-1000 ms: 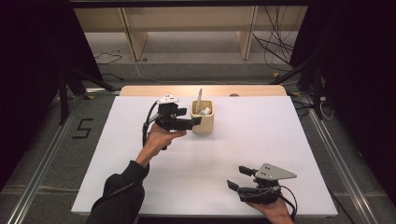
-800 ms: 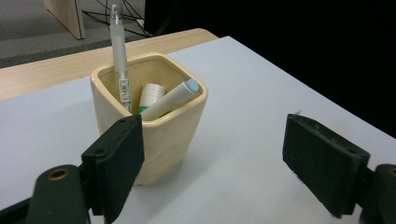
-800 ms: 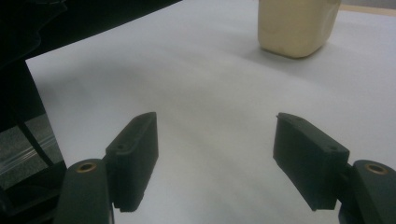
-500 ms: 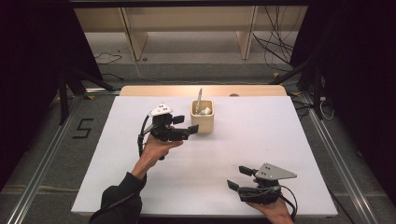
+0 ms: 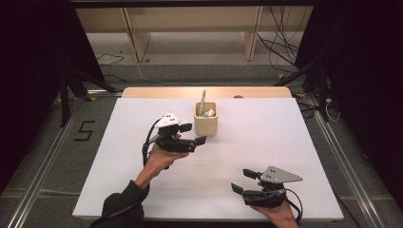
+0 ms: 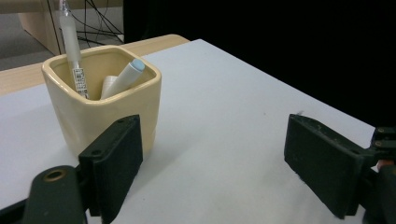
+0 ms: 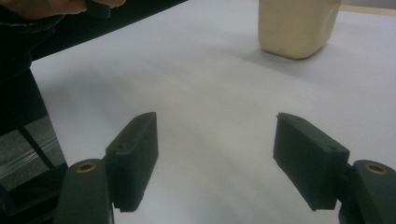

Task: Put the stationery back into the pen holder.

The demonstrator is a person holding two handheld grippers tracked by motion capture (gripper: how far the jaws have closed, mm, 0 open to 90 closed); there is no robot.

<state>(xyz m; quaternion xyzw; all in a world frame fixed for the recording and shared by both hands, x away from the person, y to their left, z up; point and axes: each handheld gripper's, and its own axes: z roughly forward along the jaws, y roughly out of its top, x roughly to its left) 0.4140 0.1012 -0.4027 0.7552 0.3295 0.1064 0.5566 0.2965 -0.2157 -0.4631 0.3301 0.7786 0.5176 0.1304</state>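
Since a moment ago the left gripper [image 5: 194,134] has drawn back from the cream cup [image 5: 206,124] toward the person, its jaws spread wide and empty; the right gripper [image 5: 244,181] rests near the table's [image 5: 285,133] front edge, jaws also parted. That cup stands near the far edge, holding an upright pen [image 6: 72,51], a leaning blue-capped marker [image 6: 125,77] and something pale behind. It looks glazed ceramic: stiff, slippery, breakable. I'd grip across its flat sides.
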